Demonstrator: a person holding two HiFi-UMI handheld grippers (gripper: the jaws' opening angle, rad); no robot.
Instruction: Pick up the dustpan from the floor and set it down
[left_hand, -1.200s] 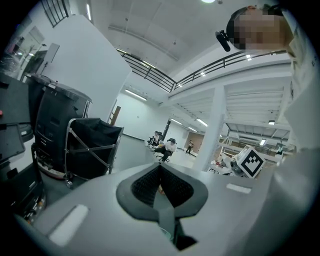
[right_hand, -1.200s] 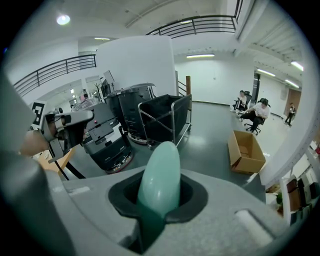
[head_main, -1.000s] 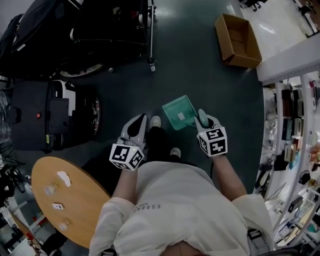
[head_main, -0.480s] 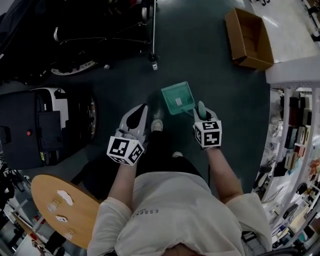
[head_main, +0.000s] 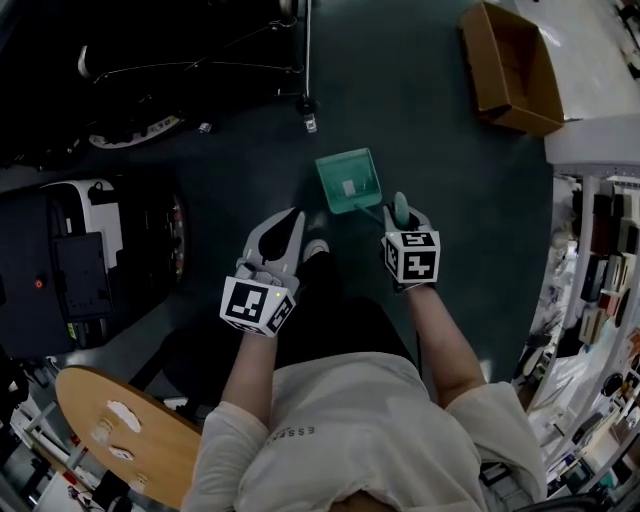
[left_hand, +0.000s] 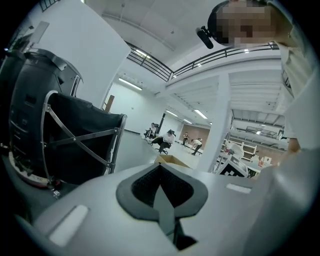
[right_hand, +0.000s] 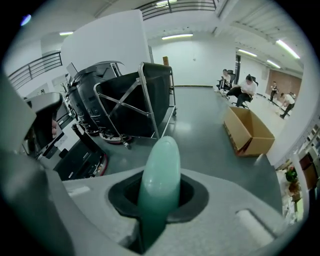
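Observation:
The green dustpan (head_main: 349, 181) hangs low over the dark floor in front of the person's feet, pan away from the body. Its rounded green handle (head_main: 400, 210) sticks up between the jaws of my right gripper (head_main: 399, 218), which is shut on it. In the right gripper view the handle (right_hand: 159, 175) fills the gap between the grey jaws of the right gripper (right_hand: 157, 200). I cannot tell whether the pan touches the floor. My left gripper (head_main: 289, 224) is to the left of the dustpan, apart from it. In the left gripper view the left gripper (left_hand: 162, 200) is shut with nothing between its pads.
An open cardboard box (head_main: 510, 70) lies on the floor at the far right. A black folding cart (head_main: 200, 60) stands at the far left, with a black machine (head_main: 90, 260) nearer. A round wooden table (head_main: 130, 440) is behind at the left, shelves (head_main: 600, 250) along the right.
Both grippers have sunk toward the floor. The dustpan went down and forward with the right gripper, its pan turning to point straighter ahead. The person has bent further over.

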